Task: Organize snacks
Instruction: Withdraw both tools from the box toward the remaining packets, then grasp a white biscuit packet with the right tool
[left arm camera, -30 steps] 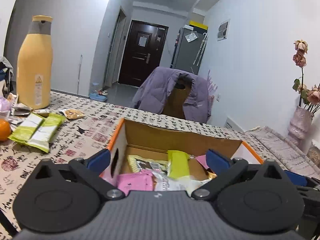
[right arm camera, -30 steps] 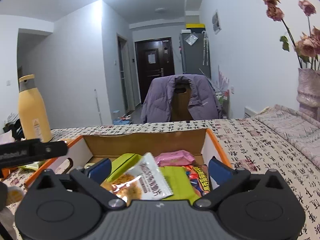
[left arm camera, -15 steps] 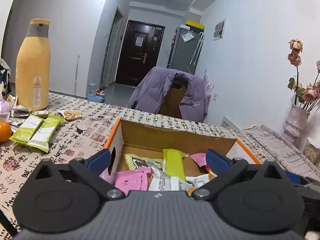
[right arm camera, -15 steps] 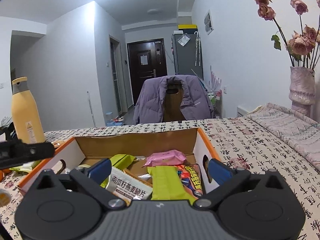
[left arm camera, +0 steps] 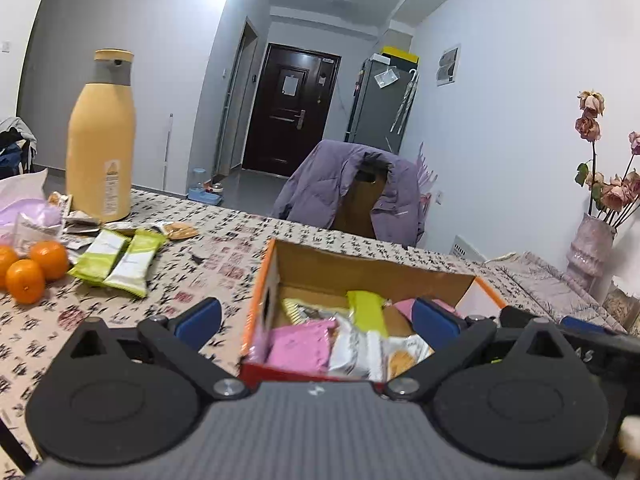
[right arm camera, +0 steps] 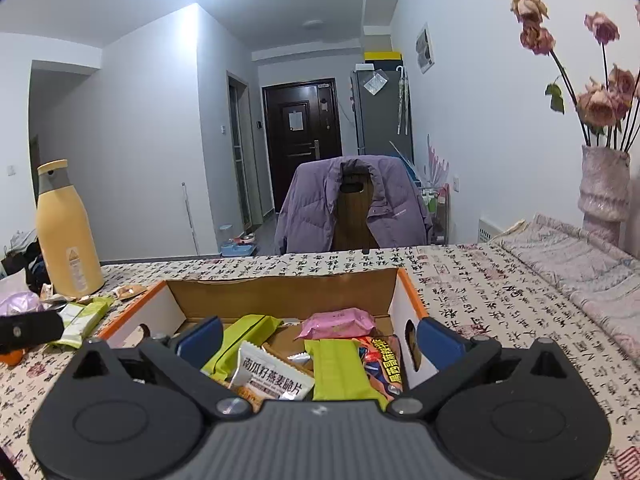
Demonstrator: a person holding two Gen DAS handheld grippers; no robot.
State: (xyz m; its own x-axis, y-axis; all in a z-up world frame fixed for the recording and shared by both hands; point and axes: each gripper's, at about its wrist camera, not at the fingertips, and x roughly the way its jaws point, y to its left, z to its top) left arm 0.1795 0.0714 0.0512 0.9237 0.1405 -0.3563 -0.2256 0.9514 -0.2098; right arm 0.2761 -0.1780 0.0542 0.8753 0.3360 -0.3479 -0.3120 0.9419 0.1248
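1. The left gripper (left arm camera: 316,316) is spread wide and holds nothing. It hangs over the near left corner of the cardboard box (left arm camera: 360,270). If it drops from here, its left finger could catch the orange rim and shove the box.
2. The right gripper (right arm camera: 318,338) is also wide and empty above the box's packets. A careless descent could crush the white oat-crisp packet (right arm camera: 276,376) just ahead of it.
3. Loose snacks lie well off to the left: two green bars (left arm camera: 120,256) beside the oranges (left arm camera: 32,268).
4. Reaching that way risks rolling the oranges or knocking the tall yellow bottle (left arm camera: 100,148) beyond.
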